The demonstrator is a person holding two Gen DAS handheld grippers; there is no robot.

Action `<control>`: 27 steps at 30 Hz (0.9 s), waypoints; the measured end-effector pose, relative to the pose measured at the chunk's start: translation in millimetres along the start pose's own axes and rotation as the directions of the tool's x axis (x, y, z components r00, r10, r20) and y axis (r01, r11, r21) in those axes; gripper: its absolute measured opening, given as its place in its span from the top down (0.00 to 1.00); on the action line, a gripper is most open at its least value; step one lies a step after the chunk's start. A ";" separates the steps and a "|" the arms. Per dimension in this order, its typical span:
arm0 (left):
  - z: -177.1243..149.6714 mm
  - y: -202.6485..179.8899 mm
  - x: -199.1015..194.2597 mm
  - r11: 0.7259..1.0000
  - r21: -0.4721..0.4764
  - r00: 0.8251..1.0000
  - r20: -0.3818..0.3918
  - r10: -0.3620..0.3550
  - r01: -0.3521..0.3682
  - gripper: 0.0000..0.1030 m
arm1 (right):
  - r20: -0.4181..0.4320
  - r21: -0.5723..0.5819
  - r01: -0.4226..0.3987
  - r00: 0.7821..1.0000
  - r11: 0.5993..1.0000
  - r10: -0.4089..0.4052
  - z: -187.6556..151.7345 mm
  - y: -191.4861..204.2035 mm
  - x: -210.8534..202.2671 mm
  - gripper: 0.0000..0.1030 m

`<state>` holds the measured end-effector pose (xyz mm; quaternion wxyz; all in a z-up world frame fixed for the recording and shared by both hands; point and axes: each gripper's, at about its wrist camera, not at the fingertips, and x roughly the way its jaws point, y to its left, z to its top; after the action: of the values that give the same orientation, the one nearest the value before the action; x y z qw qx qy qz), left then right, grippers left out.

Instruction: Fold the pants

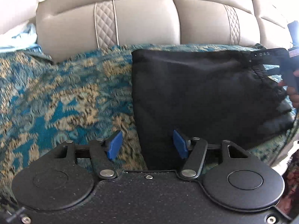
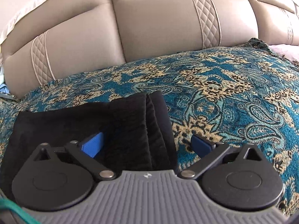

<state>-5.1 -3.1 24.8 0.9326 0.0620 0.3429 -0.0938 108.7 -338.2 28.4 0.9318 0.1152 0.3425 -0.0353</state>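
Observation:
The black pants [image 1: 196, 93] lie folded into a compact rectangle on the patterned teal and gold cover. My left gripper [image 1: 147, 144] is open, its blue pads straddling the fold's near left edge, holding nothing. The waistband with white lettering [image 1: 265, 54] lies at the far right, next to the other gripper's dark handle and a hand. In the right wrist view the pants [image 2: 93, 119] lie at the lower left, with stacked layered edges [image 2: 155, 115] on their right side. My right gripper [image 2: 147, 145] is open over that layered edge, empty.
A beige leather sofa backrest [image 1: 142, 24] with quilted strips rises behind the seat; it also shows in the right wrist view [image 2: 153, 22]. The patterned cover [image 2: 233, 93] spreads right of the pants. Pale cloth [image 1: 20, 37] lies at the far left. A green cable [image 2: 13, 212] crosses the bottom left corner.

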 end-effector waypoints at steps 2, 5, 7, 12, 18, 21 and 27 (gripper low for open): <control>-1.0 3.0 -3.0 0.999 -0.005 0.998 -0.033 -0.048 0.048 0.41 | -0.005 -0.020 -0.012 1.000 1.000 0.012 -0.2 1.2 -0.7 0.00; 7.2 13.6 -5.2 0.990 -0.035 0.988 -0.070 -0.140 0.138 0.35 | -0.012 -0.071 -0.033 0.999 0.997 0.032 2.4 1.8 -0.1 0.00; 19.7 27.0 -6.8 0.980 -0.067 0.981 -0.040 -0.188 0.185 0.29 | -0.018 -0.108 -0.050 0.999 0.993 0.048 5.6 0.9 1.1 0.00; 64.0 57.8 14.1 0.962 -0.170 0.977 0.028 -0.213 0.214 0.21 | -0.015 -0.133 -0.079 0.997 0.988 0.078 9.2 -2.9 5.9 0.00; 105.8 65.2 65.8 0.942 -0.243 0.973 0.027 -0.231 0.231 0.21 | -0.025 -0.153 -0.134 0.991 0.979 0.132 14.6 -10.0 13.7 0.00; 113.3 56.9 84.4 0.945 -0.233 0.973 0.018 -0.232 0.230 0.23 | -0.035 -0.135 -0.172 0.985 0.976 0.169 16.5 -17.9 15.8 0.00; 117.5 46.0 113.7 0.942 -0.229 0.967 -0.007 -0.255 0.247 0.29 | -0.041 -0.171 -0.204 0.979 0.964 0.199 12.1 -15.9 14.3 0.01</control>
<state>163.6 5.5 42.1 0.9076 -0.0869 0.3734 -0.1712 125.0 -356.3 25.1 0.9329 0.0679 0.3419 0.0911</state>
